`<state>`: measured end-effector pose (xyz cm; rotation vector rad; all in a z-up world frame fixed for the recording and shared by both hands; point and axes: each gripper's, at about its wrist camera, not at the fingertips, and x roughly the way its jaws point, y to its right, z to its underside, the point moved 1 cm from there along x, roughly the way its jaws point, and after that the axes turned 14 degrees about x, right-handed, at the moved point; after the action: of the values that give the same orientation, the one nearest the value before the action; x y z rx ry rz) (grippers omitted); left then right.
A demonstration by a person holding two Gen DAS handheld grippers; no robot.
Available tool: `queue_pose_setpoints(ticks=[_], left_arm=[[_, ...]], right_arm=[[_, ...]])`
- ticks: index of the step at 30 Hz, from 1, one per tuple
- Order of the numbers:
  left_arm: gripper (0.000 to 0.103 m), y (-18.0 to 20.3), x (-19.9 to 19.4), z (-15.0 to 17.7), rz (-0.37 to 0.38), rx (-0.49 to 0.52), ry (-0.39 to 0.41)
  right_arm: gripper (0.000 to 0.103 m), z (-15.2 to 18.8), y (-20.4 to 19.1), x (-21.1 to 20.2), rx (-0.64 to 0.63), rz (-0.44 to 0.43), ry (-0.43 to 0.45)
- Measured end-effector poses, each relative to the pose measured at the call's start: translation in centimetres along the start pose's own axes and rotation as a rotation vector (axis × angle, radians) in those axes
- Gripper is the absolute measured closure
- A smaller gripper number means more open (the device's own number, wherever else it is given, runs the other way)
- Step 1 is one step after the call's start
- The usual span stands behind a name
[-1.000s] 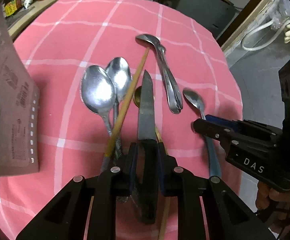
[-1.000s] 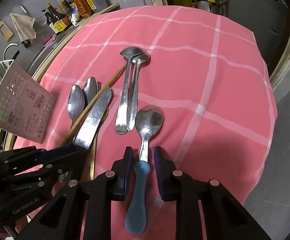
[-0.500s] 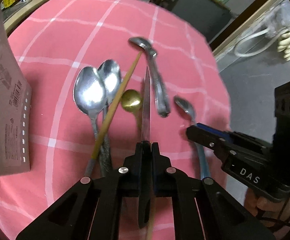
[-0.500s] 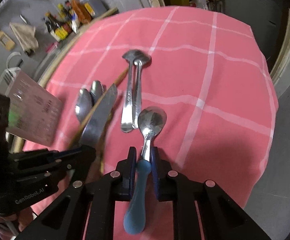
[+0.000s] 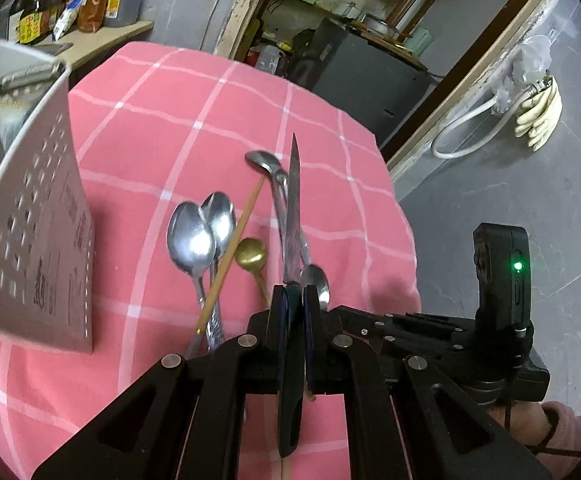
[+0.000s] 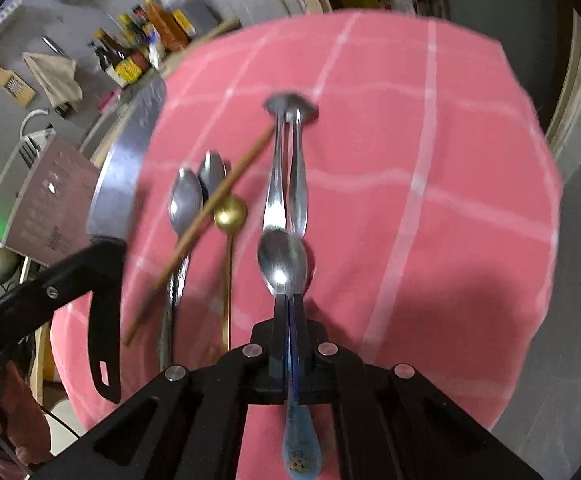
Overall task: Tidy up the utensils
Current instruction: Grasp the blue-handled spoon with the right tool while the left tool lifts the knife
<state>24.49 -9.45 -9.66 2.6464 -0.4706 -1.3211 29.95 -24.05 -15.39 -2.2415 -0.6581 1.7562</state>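
Knife (image 5: 291, 216) (black-handled) clamped in left tongs (image 5: 293, 300).

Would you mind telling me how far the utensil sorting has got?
Nothing looks sorted yet. In hand: the left gripper is shut on the knife, the right gripper on the blue-handled spoon. Left on the cloth: two spoons, a chopstick, the gold spoon and two more spoons.

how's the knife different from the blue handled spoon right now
The knife has a long pointed blade and dark handle; the blue-handled spoon has a round bowl and a pale blue handle. The knife sits clamped in the left tool, the spoon in the right tool. Both are gripped by their handles above the pink cloth.
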Motion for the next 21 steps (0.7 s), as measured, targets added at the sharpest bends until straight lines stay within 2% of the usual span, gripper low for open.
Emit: queue_pose_setpoints(ticks=[4, 7, 9, 10, 11, 13, 19, 21], left_arm=[[0.098, 0.1, 0.5, 1.1, 0.007, -0.016, -0.006], [0.098, -0.1, 0.8, 1.5, 0.011, -0.028, -0.012], [0.098, -0.2, 0.8, 1.7, 0.012, -0.033, -0.013], [0.098, -0.3, 0.8, 1.8, 0.012, -0.036, -0.012], [0.098, -0.4, 0.8, 1.8, 0.010, -0.039, -0.011], [0.098, -0.6, 0.6, 2.0, 0.008, -0.047, -0.009], [0.098, -1.2, 0.4, 2.6, 0.005, -0.074, -0.006], [0.098, -1.3, 0.4, 2.8, 0.004, -0.082, -0.010]], right_arm=[[0.101, 0.7, -0.9, -0.4, -0.086, 0.067, 0.021], [0.101, 0.6, -1.2, 0.1, -0.113, 0.125, 0.020], [0.101, 0.1, -1.5, 0.4, -0.109, 0.129, 0.004], [0.099, -0.2, -1.6, 0.6, -0.106, 0.126, -0.010], [0.090, -0.2, -1.6, 0.8, -0.096, 0.115, -0.031], [0.083, -0.2, -1.7, 0.9, -0.091, 0.102, -0.052], [0.086, 0.5, -2.5, 1.1, -0.158, 0.169, -0.042], [0.094, 0.4, -3.2, 1.6, -0.196, 0.237, -0.021]])
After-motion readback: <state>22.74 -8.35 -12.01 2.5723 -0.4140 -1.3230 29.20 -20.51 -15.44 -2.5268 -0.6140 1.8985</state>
